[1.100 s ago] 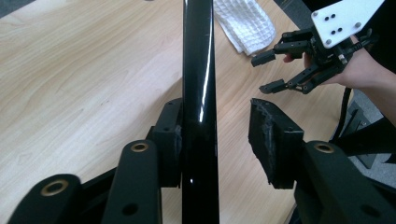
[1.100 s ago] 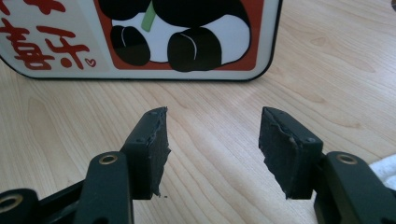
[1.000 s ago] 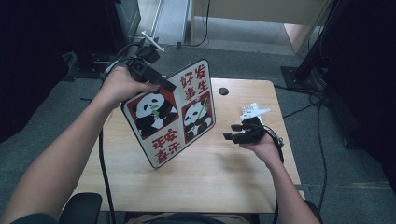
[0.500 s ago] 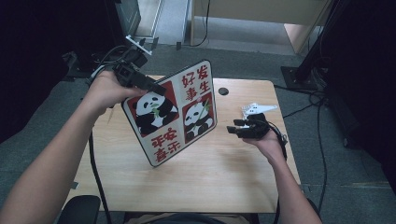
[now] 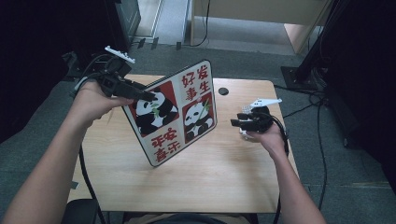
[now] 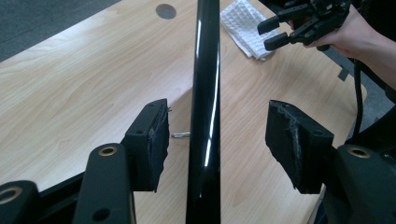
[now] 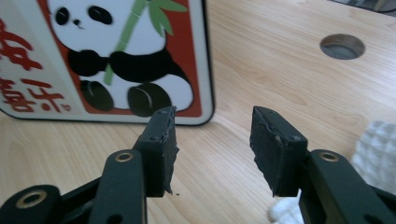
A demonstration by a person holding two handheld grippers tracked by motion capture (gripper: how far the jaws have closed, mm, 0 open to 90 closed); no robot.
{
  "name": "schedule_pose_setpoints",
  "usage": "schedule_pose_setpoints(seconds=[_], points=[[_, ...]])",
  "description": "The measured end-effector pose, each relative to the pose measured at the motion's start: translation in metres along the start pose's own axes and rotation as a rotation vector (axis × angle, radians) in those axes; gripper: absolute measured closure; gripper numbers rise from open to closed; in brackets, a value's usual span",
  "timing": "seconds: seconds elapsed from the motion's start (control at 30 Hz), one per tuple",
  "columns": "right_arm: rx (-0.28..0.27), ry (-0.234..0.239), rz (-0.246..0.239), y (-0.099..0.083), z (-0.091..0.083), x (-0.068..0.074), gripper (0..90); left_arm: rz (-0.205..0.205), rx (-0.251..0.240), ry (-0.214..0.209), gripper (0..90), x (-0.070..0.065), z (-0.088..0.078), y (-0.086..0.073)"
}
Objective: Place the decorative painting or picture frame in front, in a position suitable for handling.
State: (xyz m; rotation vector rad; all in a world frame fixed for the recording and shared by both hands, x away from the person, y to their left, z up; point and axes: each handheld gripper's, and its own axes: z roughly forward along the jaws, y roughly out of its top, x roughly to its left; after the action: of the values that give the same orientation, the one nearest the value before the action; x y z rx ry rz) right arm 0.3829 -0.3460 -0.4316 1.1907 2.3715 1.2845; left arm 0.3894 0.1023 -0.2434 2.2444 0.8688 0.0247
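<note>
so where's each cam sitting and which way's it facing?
High view: above the person's side, facing forward and down on the table; both forearms, left gripper, right gripper.
Left gripper view: rides the left gripper, looks along its open jaws at the panda board edge-on between them, untouched.
Right gripper view: rides the right gripper, faces the board's panda face; jaws open, nothing between.
Shared: both gripper views show the white cloth.
</note>
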Motion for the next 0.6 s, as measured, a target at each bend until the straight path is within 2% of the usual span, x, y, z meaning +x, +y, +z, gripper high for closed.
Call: schedule_pose_setpoints(seconds=[0.1, 0.2, 0.43, 0.57, 0.6], points=[[0.010, -0.015, -0.004, -0.001, 0.001, -0.005, 52.1, -0.012, -0.015, 0.027, 39.4, 0.000, -0.006, -0.006], [0.014, -0.027, 0.018, 0.000, 0.002, -0.011, 52.5, -0.017, -0.036, 0.016, 39.5, 0.001, -0.010, -0.013], [0.046, -0.051, 0.003, 0.002, 0.008, -0.025, 53.3, -0.014, -0.065, 0.003, 40.0, 0.003, -0.013, -0.028], [0.044, -0.083, 0.020, 0.002, 0.003, -0.034, 57.6, -0.024, -0.067, -0.002, 39.8, 0.003, -0.012, -0.035], [0.033, -0.092, 0.044, 0.001, -0.002, -0.038, 57.7, -0.031, -0.068, -0.005, 39.8, 0.003, -0.011, -0.037]])
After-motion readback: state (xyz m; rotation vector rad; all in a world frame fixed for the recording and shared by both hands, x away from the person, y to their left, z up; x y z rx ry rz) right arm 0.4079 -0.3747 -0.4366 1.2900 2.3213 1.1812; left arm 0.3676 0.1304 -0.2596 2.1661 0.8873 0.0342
